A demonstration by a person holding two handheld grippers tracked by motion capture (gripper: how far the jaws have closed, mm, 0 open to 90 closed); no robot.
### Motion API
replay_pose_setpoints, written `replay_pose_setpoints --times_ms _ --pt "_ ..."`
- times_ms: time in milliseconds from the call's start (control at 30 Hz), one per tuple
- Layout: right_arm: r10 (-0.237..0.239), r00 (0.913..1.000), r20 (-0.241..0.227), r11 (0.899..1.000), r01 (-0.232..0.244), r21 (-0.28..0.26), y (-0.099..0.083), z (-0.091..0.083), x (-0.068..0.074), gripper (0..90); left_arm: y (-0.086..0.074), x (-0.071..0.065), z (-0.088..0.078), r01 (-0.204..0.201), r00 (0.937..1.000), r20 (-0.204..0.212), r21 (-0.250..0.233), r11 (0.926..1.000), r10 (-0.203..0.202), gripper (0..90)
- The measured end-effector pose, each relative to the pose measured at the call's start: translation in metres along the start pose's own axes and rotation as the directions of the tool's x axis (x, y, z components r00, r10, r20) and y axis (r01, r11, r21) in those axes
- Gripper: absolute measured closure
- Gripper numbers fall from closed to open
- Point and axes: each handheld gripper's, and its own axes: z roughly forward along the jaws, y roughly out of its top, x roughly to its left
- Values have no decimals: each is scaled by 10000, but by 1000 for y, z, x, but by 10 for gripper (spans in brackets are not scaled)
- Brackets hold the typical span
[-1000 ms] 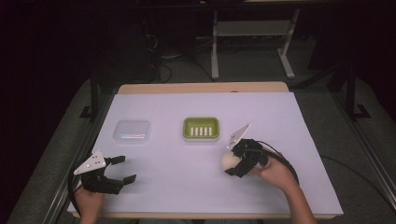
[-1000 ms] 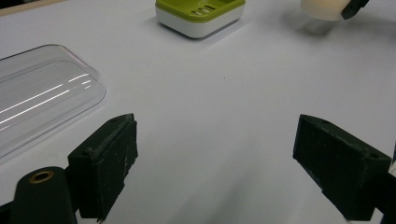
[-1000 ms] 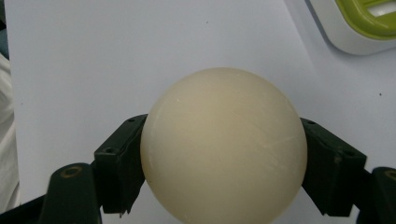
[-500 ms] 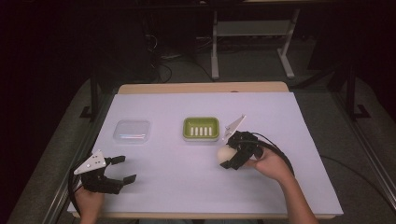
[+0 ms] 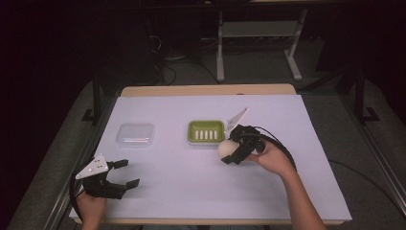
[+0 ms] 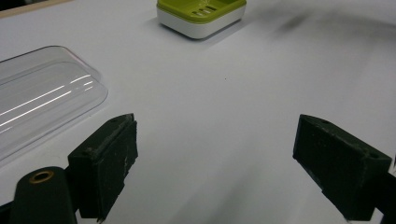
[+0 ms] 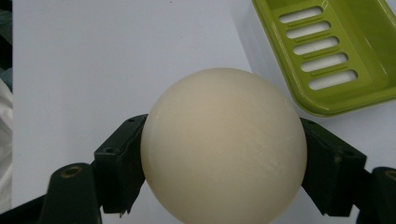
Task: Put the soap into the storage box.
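Observation:
A cream round soap [image 5: 225, 148] [image 7: 223, 147] sits between the jaws of my right gripper [image 5: 231, 149] [image 7: 223, 158], which is shut on it just above the white table cover, right beside the green slotted soap dish [image 5: 206, 131] [image 7: 348, 60]. The dish is empty and stands at the table's middle. A clear plastic lid [image 5: 135, 134] [image 6: 39, 100] lies to the left of the dish. My left gripper [image 5: 122, 173] [image 6: 215, 172] rests near the front left corner, open, with nothing between its jaws.
A white cover [image 5: 182, 182] spreads over the wooden table [image 5: 206, 90]. Dark floor, cables and a white metal stand [image 5: 258, 36] lie beyond the far edge. Metal rails [image 5: 383, 158] run along both sides of the table.
My right gripper has carried the soap forward and left, from the right of the dish to its near right corner. The left gripper has stayed put.

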Motion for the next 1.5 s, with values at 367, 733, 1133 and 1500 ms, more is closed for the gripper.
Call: replay_pose_setpoints --times_ms 367,733,1133,1500 --pt "-18 10000 -52 9999 19 126 21 2 -12 233 0 0 -1 76 9999 -73 -70 9999 -76 133" --pt "-41 9999 -115 10000 42 28 41 -4 -23 233 -1 1 -2 68 9999 -101 -75 9999 -69 133" --pt "-126 9999 29 9999 126 103 58 -9 -33 233 -1 0 -1 91 9999 -104 -93 9999 -92 133" --pt "29 10000 93 9994 -26 -355 74 -10 -46 233 0 1 -1 25 9999 -109 -68 10000 -26 133"
